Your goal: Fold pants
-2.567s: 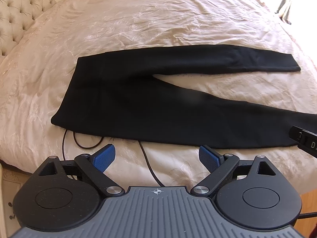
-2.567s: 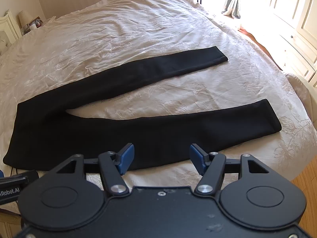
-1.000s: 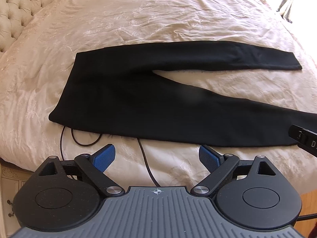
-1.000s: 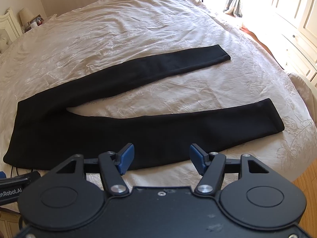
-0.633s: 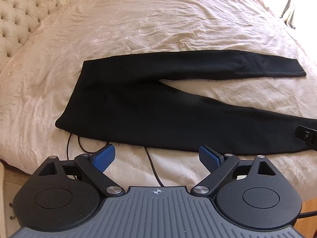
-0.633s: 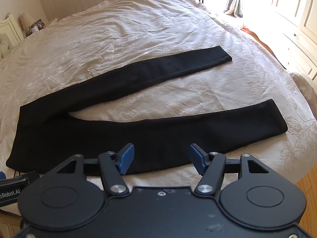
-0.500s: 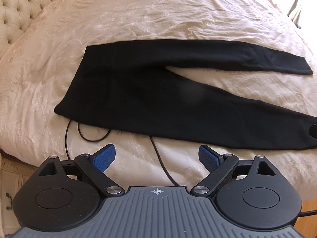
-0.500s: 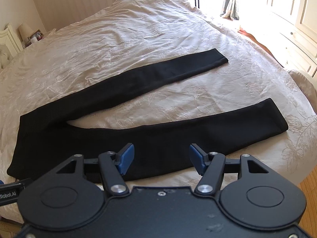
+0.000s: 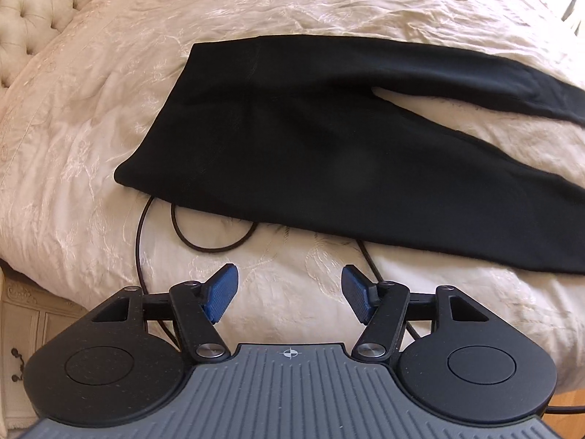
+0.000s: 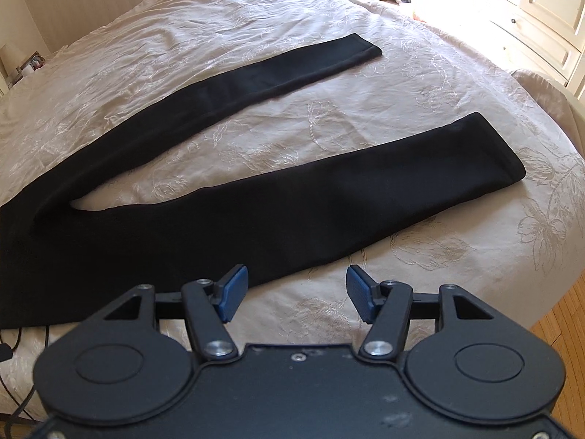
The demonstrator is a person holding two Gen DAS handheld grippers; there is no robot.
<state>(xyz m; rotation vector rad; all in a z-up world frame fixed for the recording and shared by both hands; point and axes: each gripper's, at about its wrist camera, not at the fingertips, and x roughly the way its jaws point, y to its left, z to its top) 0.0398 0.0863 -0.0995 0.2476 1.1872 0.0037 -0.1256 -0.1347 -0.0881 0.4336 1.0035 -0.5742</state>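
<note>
black pants (image 9: 329, 153) spread flat on the bed (image 9: 91, 146), legs parted in a v, unfolded. waistband end (image 9: 161, 117) toward the tufted headboard (image 9: 33, 11); near leg (image 10: 292, 212) and far leg (image 10: 256, 80) running away from the headboard, hems well apart, a wedge of bedspread between them. near leg along the bed's front edge.

left tongs (image 9: 289, 298) held just off the front edge of the pants below the seat, blue pads (image 9: 221, 292) spread wide, nothing between them, clear of the cloth. thin dark cable (image 9: 204, 241) looped on the bedspread beside the waistband corner, partly tucked under the pants, running down past the left tongs.

right tongs (image 10: 296, 298) held at the front edge of the near leg, about mid-length, pads (image 10: 360, 296) spread wide and empty; left pad overlapping the dark cloth in view, contact not clear. white cupboards (image 10: 541, 11) beyond the hems.
</note>
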